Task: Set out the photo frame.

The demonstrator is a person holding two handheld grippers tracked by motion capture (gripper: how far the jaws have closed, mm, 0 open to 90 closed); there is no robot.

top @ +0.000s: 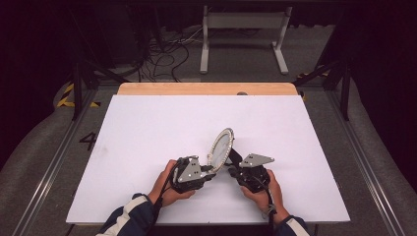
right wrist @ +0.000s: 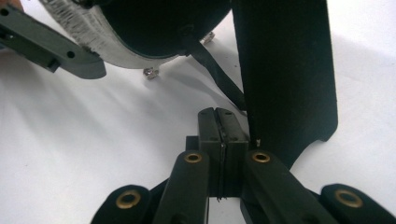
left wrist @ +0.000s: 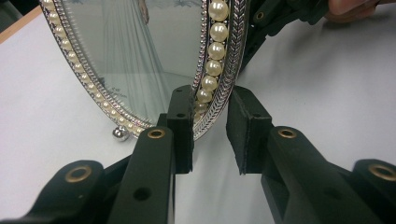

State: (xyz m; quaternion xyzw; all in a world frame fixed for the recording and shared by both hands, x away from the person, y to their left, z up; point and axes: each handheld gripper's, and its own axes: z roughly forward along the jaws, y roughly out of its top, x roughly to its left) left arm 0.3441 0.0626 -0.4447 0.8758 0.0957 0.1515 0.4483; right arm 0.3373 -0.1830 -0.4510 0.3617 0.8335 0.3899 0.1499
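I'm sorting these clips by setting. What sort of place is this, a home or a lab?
Most likely a lab or recording rig, not a home: a white-topped table stands inside a dark metal frame, loose cables trail on the floor behind it, and yellow-black hazard tape marks the floor.

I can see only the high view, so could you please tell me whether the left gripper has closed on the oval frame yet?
Observer: Not yet. The left gripper is open, with one jaw on each side of the pearl rim of the oval frame.
Operator: Thank you. And is the right gripper holding the frame's back?
Observer: No. The right gripper is shut with its jaws pressed together, close beside the black back stand rather than around it.
Operator: Is the frame standing on the table?
Observer: Yes, a small silver foot under the rim rests on the white table.
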